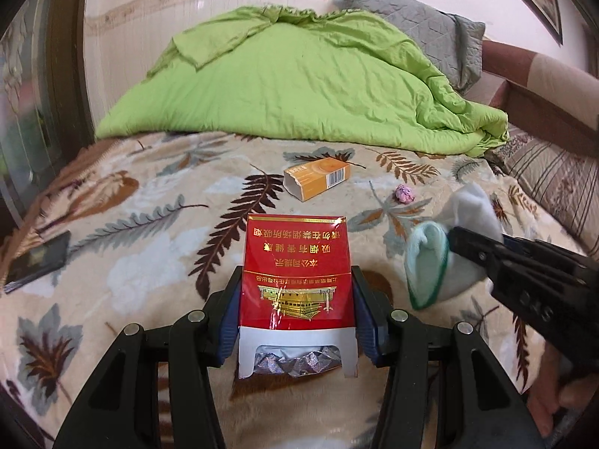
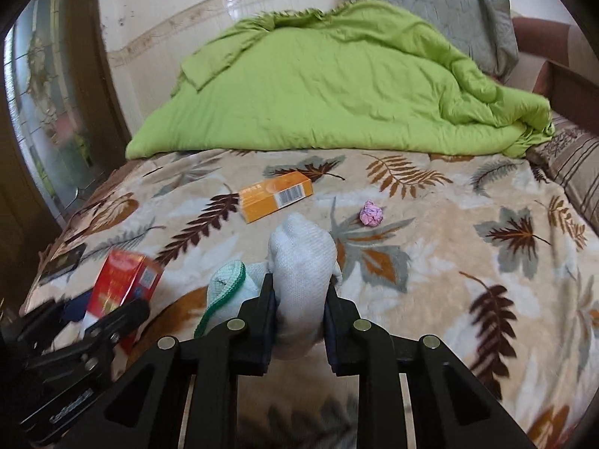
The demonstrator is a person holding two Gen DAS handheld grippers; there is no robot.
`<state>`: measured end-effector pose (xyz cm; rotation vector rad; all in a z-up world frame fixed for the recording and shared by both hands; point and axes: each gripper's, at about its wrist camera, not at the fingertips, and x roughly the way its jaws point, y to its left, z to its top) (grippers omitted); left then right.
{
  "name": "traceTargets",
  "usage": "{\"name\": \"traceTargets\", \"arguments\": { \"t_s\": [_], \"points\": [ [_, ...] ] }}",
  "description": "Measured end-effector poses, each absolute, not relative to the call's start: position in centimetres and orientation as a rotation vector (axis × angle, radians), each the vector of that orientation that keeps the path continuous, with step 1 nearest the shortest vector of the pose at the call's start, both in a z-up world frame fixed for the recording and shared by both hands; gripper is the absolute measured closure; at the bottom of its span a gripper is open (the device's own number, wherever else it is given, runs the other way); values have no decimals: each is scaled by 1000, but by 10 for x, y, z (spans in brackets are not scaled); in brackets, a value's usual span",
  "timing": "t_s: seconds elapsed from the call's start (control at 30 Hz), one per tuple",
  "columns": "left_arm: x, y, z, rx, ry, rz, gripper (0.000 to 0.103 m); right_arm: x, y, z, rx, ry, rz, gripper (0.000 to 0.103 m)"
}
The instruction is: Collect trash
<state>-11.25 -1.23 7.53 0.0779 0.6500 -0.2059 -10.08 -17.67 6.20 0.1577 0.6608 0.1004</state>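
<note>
Soft daylight fills both views, brightest on the glossy wall [image 1: 209,11], where a strip of glare shows. Shadows are faint. The fisheye bends the window [image 2: 41,104] and darkens the corners. The sock [image 1: 464,239] and red pack [image 2: 119,280] look smeared by motion blur; the green quilt [image 2: 337,86] stays sharp.

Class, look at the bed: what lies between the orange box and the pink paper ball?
Nothing: between the orange box and the pink paper ball only bare leaf-print blanket shows, clearest in the right wrist view.
</note>
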Motion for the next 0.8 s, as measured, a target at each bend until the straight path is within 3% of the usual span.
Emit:
{"name": "traceTargets", "arguments": {
  "t_s": [0.3, 0.8],
  "points": [
    [-129, -15, 79, 156, 579, -164, 52, -151, -190, 65, 231, 633, 128, 79],
    [-121, -8, 76, 165, 581, -152, 52, -145, -182, 62, 217, 640, 126, 79]
  ]
}}
